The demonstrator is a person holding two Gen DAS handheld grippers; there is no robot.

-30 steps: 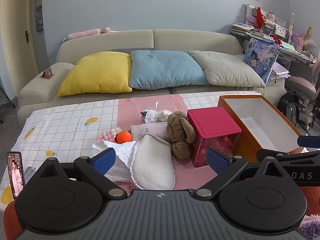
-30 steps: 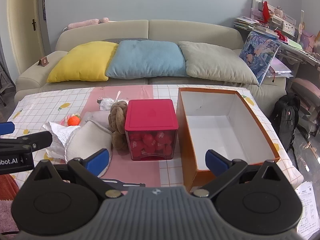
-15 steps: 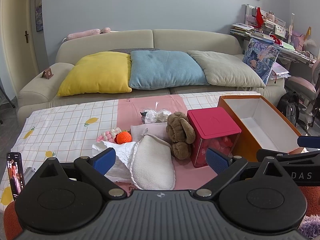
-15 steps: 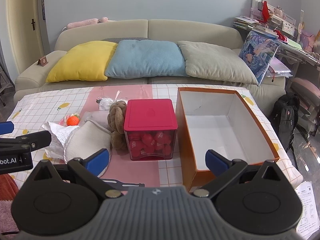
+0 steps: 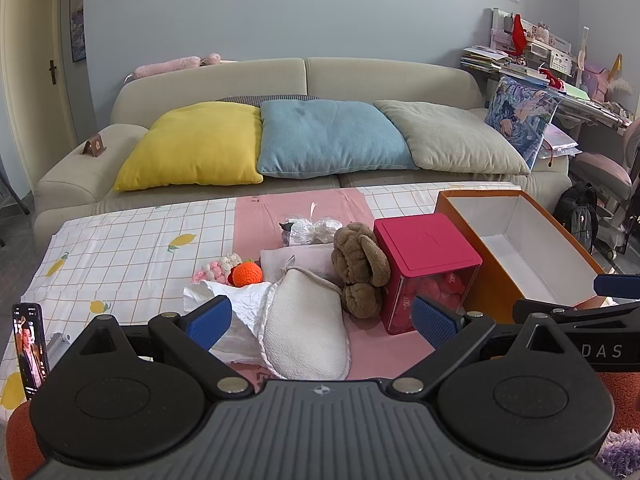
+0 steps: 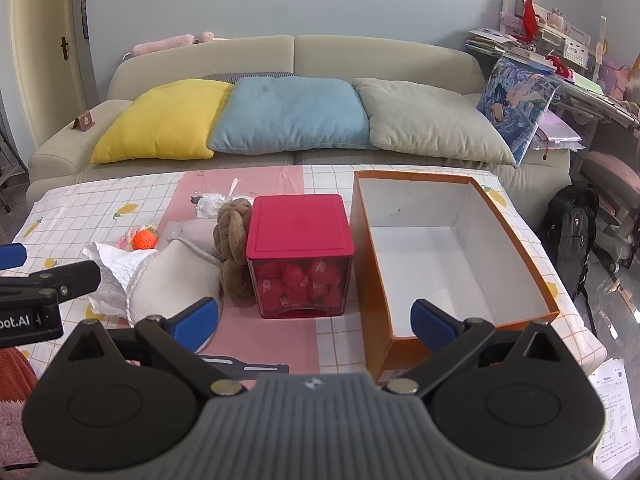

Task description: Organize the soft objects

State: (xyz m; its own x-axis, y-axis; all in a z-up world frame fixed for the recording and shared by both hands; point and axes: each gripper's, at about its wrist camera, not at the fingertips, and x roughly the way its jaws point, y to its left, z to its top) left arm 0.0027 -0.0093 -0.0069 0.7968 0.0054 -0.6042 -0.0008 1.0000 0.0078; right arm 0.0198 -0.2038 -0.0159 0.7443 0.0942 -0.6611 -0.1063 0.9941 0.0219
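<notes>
Both grippers hang wide open with nothing in them: the left gripper point(image 5: 320, 320) over the white mitt point(image 5: 306, 324), the right gripper point(image 6: 316, 318) facing the red box point(image 6: 300, 252). The soft stuff sits bunched left of that box, brown plush point(image 6: 234, 248) touching it. The orange box point(image 6: 452, 256) beside it is empty, near the table's right edge.

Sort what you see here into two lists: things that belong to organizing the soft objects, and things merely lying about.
Belongs to the job:
- cream mitt
- brown knotted plush
- orange crochet ball
- pink crochet piece
- open orange box, empty

Lying about:
- red-lidded cube container
- crumpled white paper
- phone
- sofa cushions
</notes>
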